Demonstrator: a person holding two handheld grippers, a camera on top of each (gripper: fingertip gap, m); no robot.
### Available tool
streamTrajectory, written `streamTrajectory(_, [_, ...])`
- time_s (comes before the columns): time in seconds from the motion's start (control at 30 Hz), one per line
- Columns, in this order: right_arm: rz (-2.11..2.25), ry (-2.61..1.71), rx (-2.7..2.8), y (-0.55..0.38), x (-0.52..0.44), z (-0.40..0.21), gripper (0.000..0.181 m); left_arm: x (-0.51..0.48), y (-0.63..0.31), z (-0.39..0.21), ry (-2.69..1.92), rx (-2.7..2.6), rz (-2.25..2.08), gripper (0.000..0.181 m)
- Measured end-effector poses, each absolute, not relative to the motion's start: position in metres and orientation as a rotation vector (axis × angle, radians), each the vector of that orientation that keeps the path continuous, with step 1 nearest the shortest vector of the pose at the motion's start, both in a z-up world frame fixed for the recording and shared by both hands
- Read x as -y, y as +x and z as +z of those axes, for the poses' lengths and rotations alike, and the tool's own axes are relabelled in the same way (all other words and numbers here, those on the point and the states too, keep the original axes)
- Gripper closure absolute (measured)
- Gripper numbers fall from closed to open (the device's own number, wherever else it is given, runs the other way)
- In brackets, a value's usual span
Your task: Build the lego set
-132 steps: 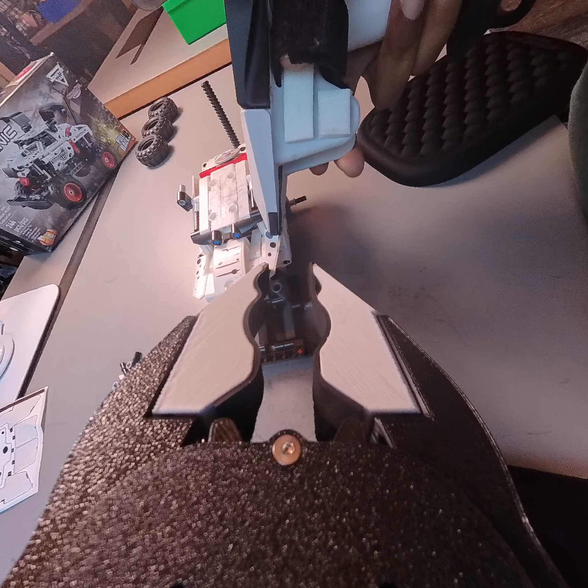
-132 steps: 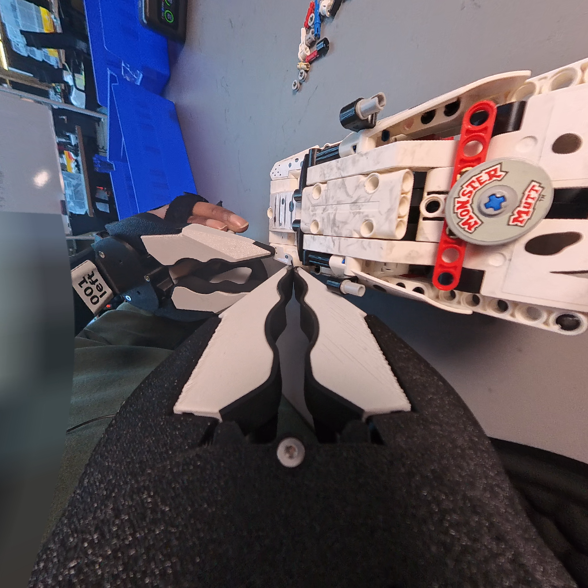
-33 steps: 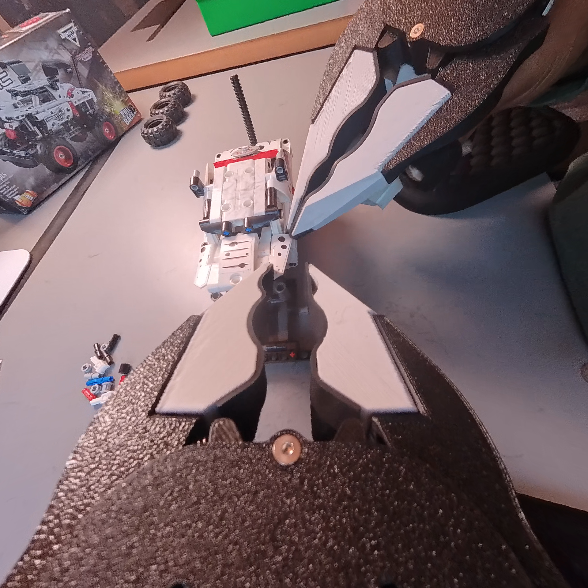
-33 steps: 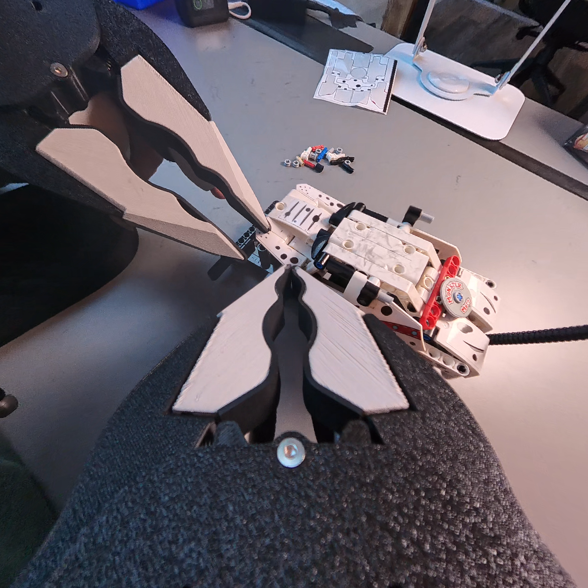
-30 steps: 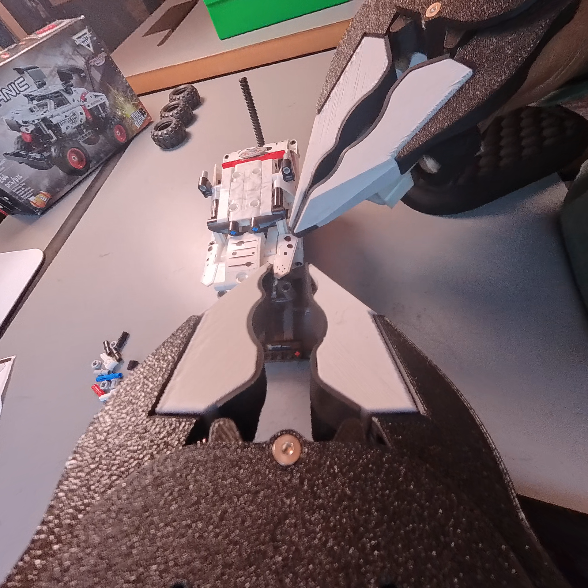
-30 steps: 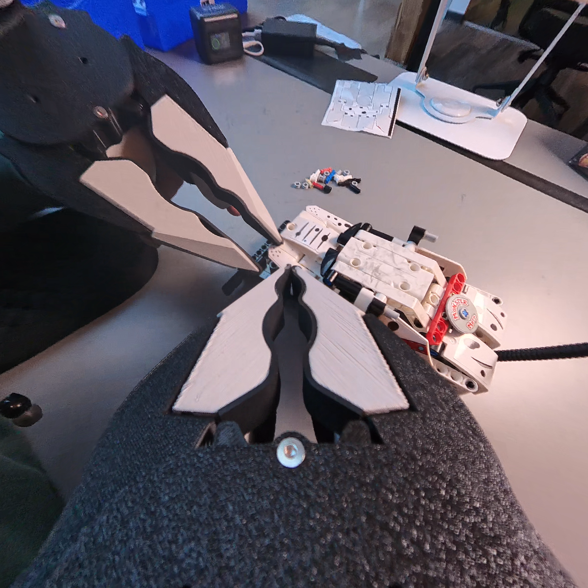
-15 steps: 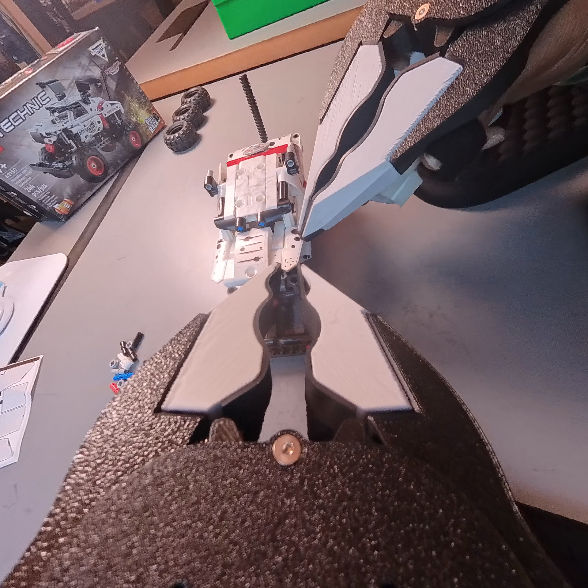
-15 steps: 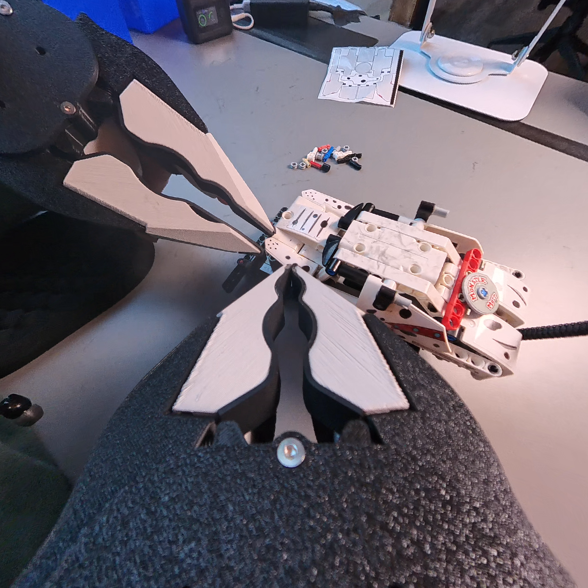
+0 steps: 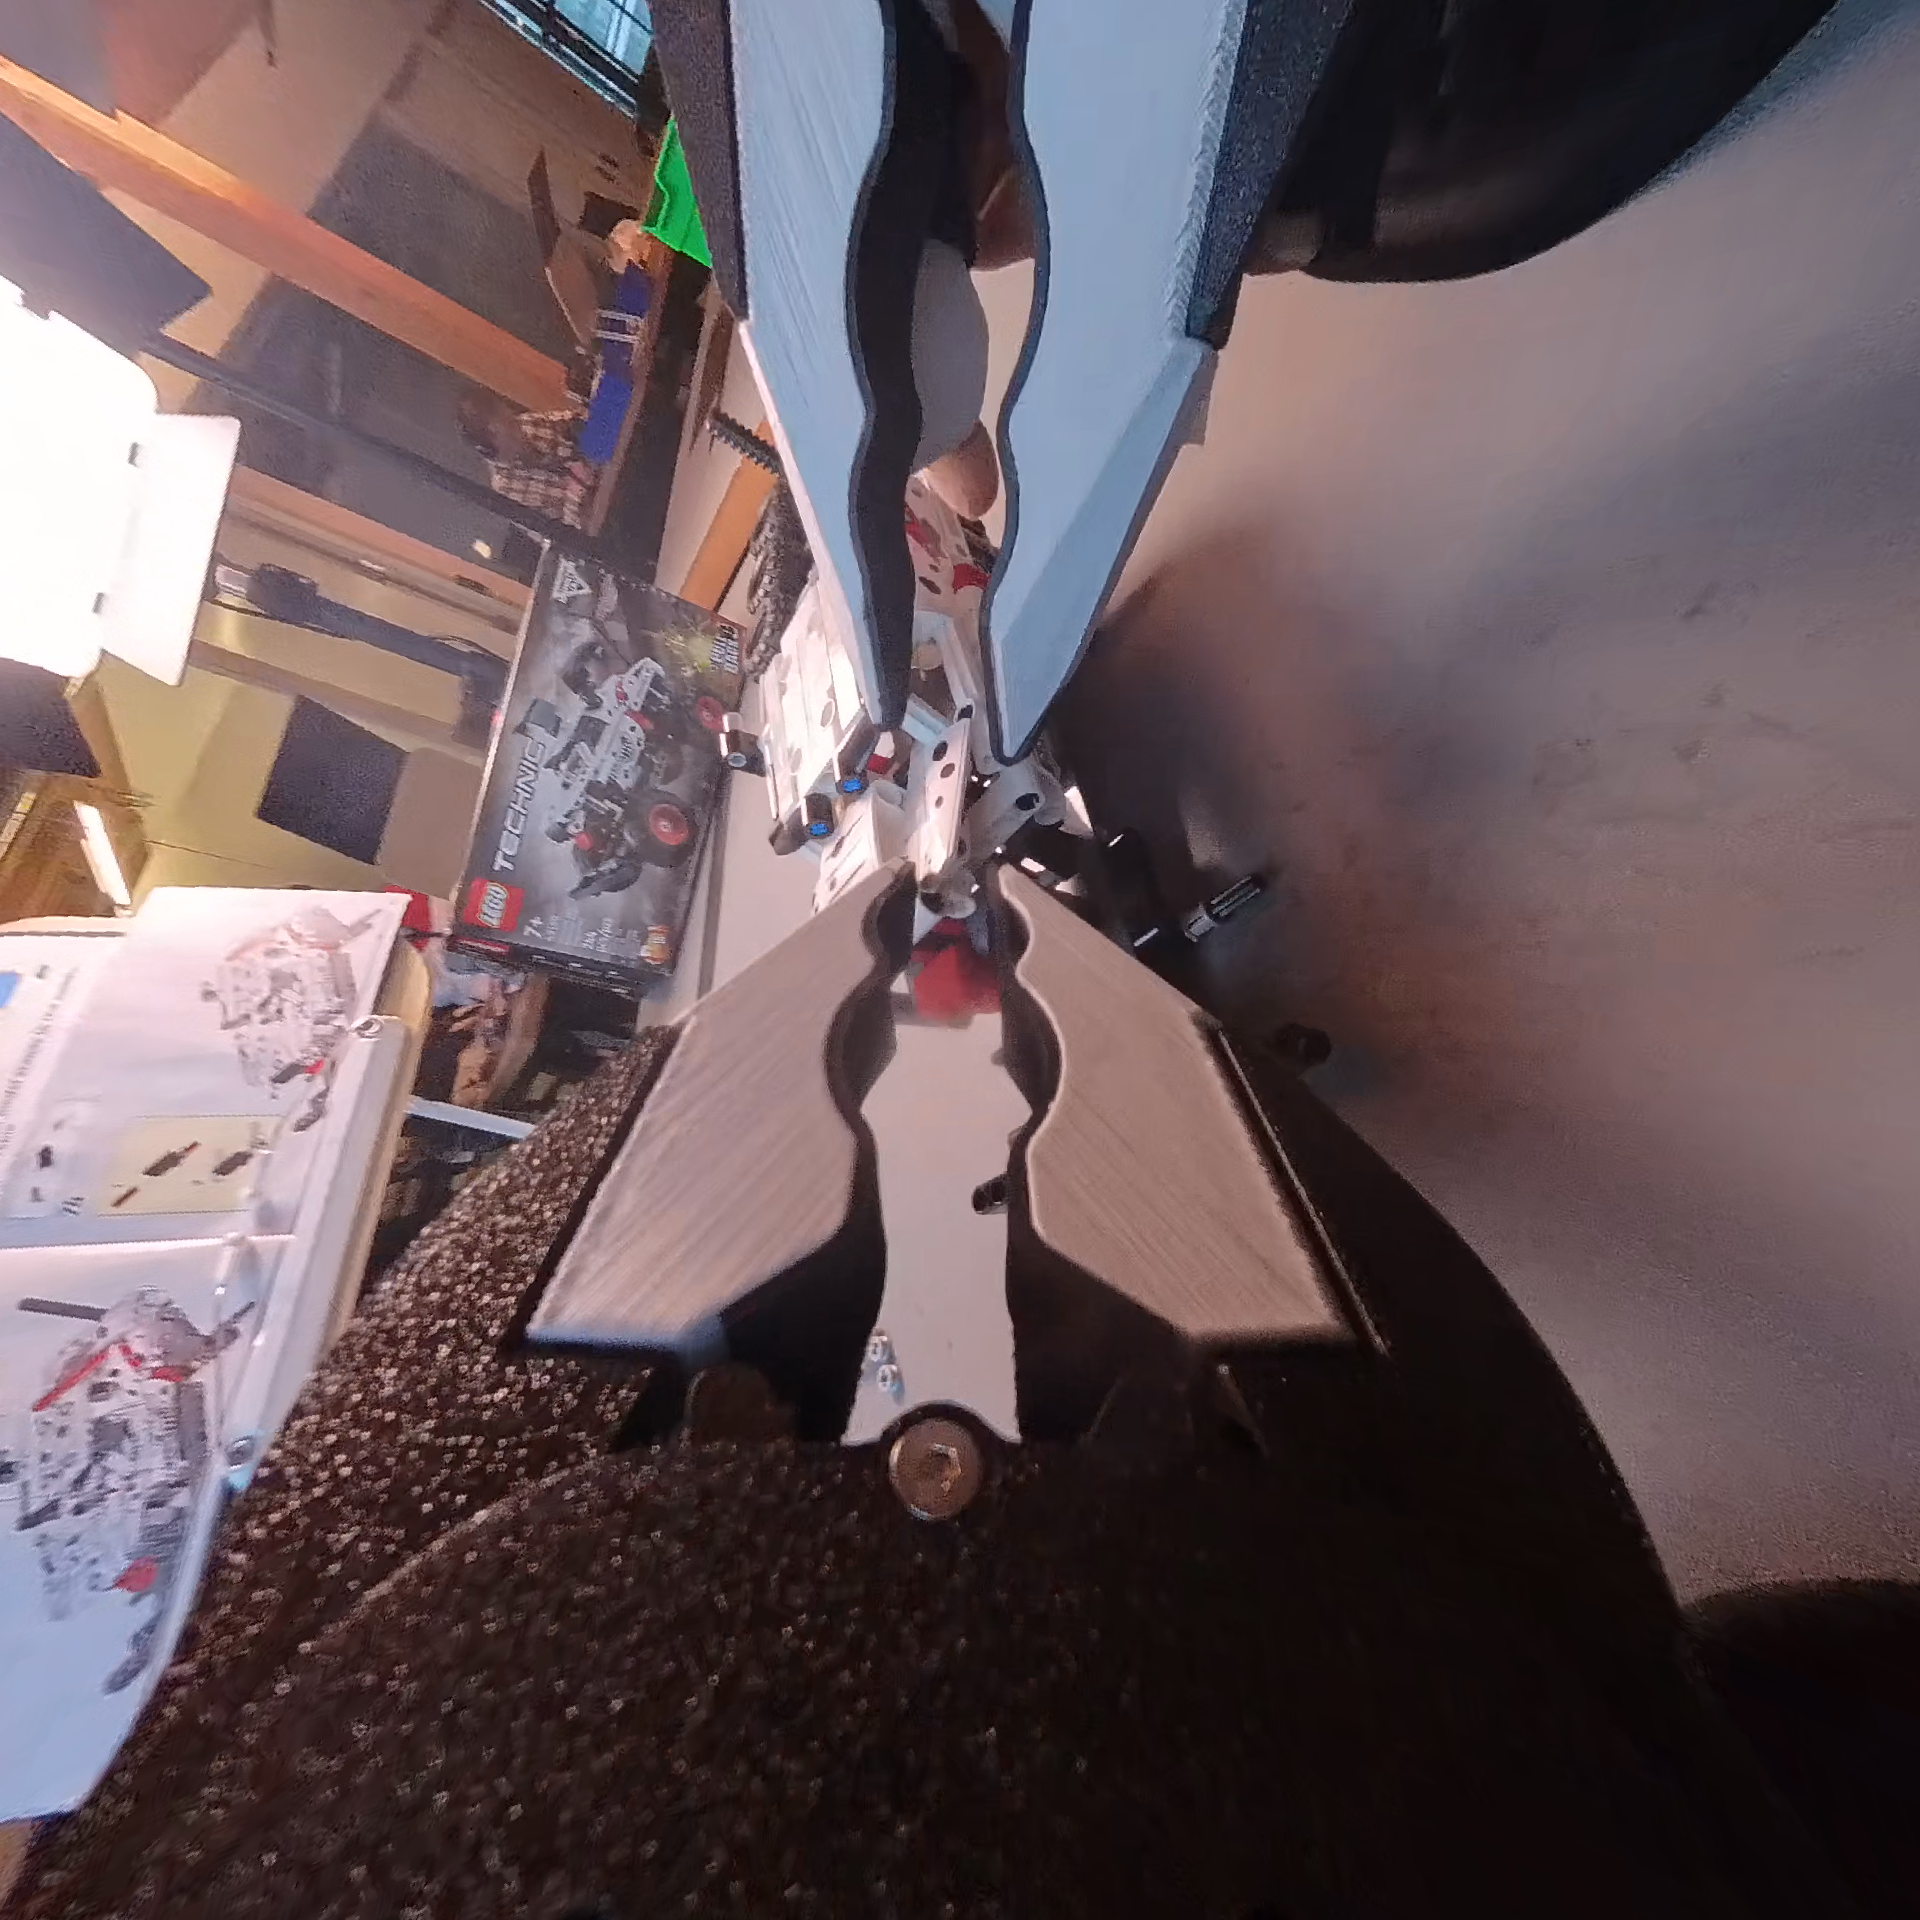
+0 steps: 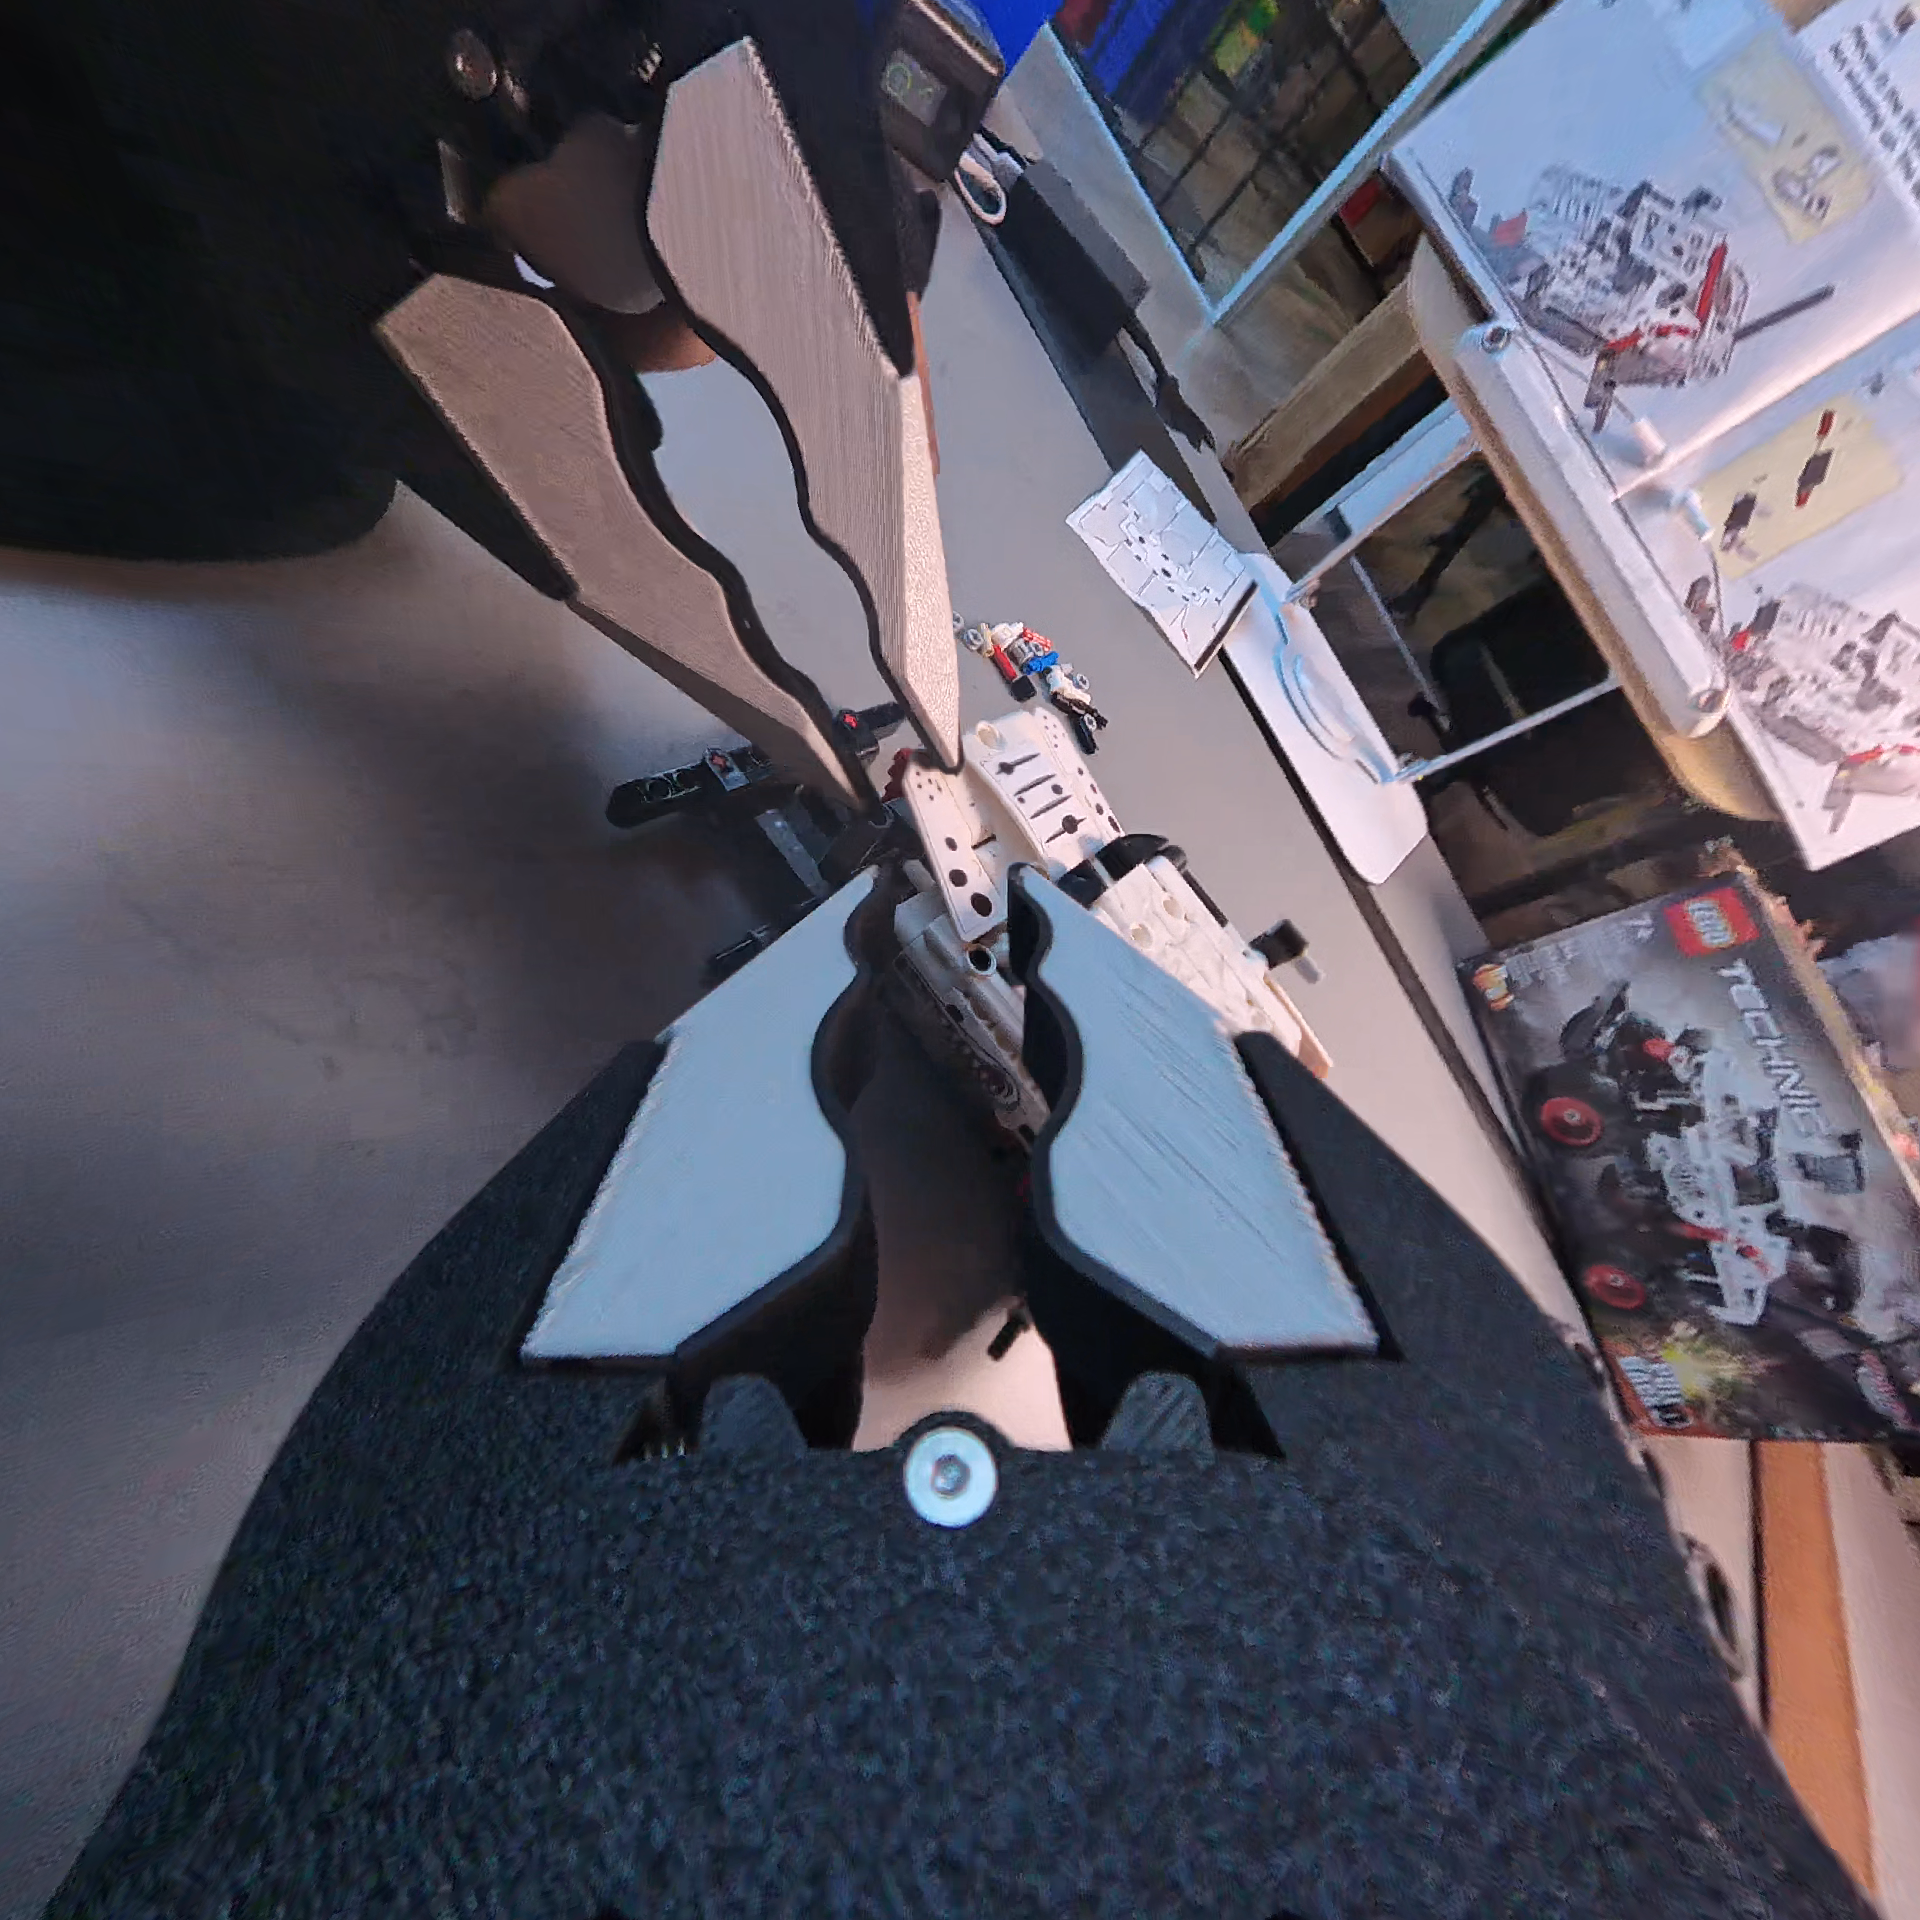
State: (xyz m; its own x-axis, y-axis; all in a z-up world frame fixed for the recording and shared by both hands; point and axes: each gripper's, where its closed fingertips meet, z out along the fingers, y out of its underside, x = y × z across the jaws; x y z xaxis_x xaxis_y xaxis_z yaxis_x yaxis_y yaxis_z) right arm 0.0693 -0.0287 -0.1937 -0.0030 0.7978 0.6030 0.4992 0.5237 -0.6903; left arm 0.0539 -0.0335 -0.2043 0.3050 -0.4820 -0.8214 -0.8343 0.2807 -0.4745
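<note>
Mid-build, I judge: I've got the white truck body (image 10: 1049,894) tipped up on the grey table (image 9: 1558,623) w/ both tongs on its near end, prob. seating or turning the chassis part. Next move needs a firm pinch and a steady turn so nothing pops off. Left gripper (image 9: 951,883) is slightly parted, tips pinching the model's near end. Right gripper (image 10: 940,883) is a bit wider, straddling the white side panel; real grip or just contact, can't tell. Loose pins (image 10: 1029,655) lie farther off.

grey table (image 9: 1558,520) | white stand (image 10: 1340,748) | blue bins (image 10: 1122,31)
</note>
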Motion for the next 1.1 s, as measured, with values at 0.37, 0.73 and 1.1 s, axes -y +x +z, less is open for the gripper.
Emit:
streamTrajectory(0.37, [-0.038,-0.793,1.695,0.062,0.026,-0.2,0.177,0.032,0.061,-0.202,-1.311,-1.441,0.552,0.181])
streamTrajectory(0.73, [-0.084,-0.691,1.553,0.062,0.026,-0.199,0.177,0.03,0.066,-0.202,-1.246,-1.458,0.65,0.179])
streamTrajectory(1.1, [-0.01,-0.787,1.554,0.068,0.019,-0.201,0.169,0.027,0.068,-0.198,-1.256,-1.459,0.649,0.181])
